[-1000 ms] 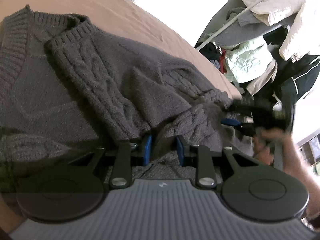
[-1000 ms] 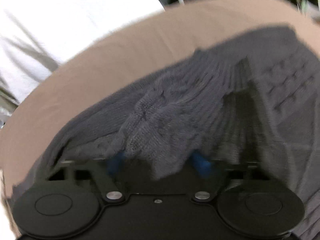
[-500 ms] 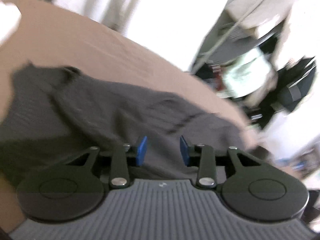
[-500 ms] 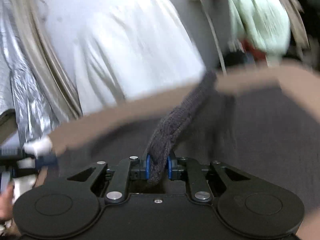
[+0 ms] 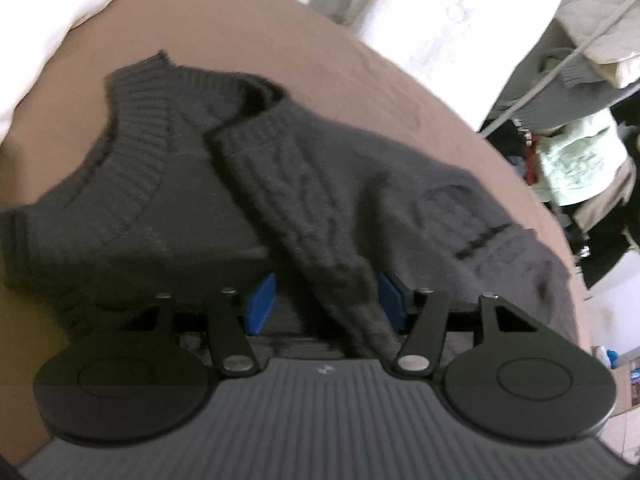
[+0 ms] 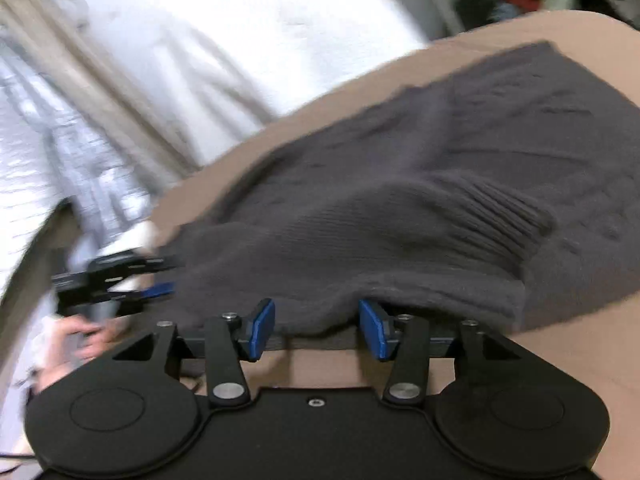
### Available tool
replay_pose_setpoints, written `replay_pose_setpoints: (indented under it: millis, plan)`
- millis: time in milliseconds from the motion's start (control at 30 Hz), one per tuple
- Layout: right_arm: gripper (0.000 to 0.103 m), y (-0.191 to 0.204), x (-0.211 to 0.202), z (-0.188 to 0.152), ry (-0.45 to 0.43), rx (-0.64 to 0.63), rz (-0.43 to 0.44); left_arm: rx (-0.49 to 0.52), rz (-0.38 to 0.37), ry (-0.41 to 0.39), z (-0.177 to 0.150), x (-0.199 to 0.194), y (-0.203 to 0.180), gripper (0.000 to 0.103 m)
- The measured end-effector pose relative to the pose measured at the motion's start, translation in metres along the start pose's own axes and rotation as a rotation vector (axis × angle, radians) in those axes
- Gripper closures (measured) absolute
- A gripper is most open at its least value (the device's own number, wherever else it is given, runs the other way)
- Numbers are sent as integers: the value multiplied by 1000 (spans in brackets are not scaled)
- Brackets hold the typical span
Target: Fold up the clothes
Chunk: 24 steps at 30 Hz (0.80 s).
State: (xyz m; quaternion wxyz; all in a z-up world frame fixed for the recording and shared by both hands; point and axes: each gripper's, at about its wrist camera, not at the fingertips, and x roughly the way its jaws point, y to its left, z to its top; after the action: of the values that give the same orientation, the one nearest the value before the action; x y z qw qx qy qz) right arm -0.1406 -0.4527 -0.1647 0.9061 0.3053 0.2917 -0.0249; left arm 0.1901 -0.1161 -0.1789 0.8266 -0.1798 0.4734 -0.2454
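Sweater: dark grey cable-knit sweater [image 5: 168,216] lies spread on the tan bed [image 5: 320,68], partly folded, directly ahead of and below both grippers.
Left gripper: the left gripper [image 5: 326,300] has its jaws opening; a folded-in sleeve [image 5: 304,196] runs between the blue pads [image 5: 262,300] without being pressed, so it is released.
Right gripper: the right gripper [image 6: 316,326] also has its jaws opening; the sweater's near edge [image 6: 320,320] sags between the pads, loose, not clenched.
Sleeve axis: in the left wrist view the sleeve's long line runs from the gripper diagonally up and left to its ribbed cuff [image 5: 252,128], close to the ribbed neckline [image 5: 132,148].
Nearer hand: the left gripper sits over the sleeve; the right is at the body's edge, with a second ribbed cuff [image 6: 508,220] just beyond it.
Across the garment: the other gripper [image 6: 116,284], in a person's hand [image 6: 80,340], shows at the sweater's far-left edge in the right wrist view.
Judgement: both sleeves look tucked in; a fold of the body seems next.
Beyond: white bedding [image 6: 220,40] and a cluttered clothes rack [image 5: 580,120].
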Motion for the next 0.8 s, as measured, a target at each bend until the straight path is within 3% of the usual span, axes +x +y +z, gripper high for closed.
replay_pose_setpoints:
  millis: [67, 167, 267, 400, 500, 533, 567, 600, 633, 667, 733, 800]
  plan:
    - [49, 11, -9, 11, -48, -70, -15, -7, -12, -10, -2, 0, 1, 47]
    - [32, 17, -15, 47, -91, -150, -87, 109, -73, -32, -5, -3, -16, 44]
    - [28, 3, -8, 74, -56, -186, -165, 181, -67, -38, -11, -3, -30, 33]
    - [25, -49, 9, 74, 54, -111, -251, 98, -108, 34, -13, 12, -20, 32]
    - [25, -92, 20, 57, 126, 68, -225, 12, -146, 49, -12, 16, -8, 31]
    - [24, -103, 21, 52, 145, 139, -171, 22, -174, 48, -12, 17, -8, 32]
    - [24, -111, 20, 48, 165, 204, -65, 32, -206, 46, -13, 17, -9, 34]
    - [32, -115, 19, 45, 193, 255, 50, 39, -267, 40, -15, 17, -12, 47]
    - [44, -116, 20, 45, 232, 290, 157, 47, -321, 34, -18, 17, -15, 72]
    - [49, -112, 21, 46, 256, 279, 202, 65, -331, 22, -20, 17, -20, 83]
    - [73, -97, 22, 54, 265, 158, 140, 124, -315, -21, -24, 14, -31, 91]
    - [80, -83, 24, 62, 253, 55, 66, 202, -257, -94, -27, 5, -43, 92]
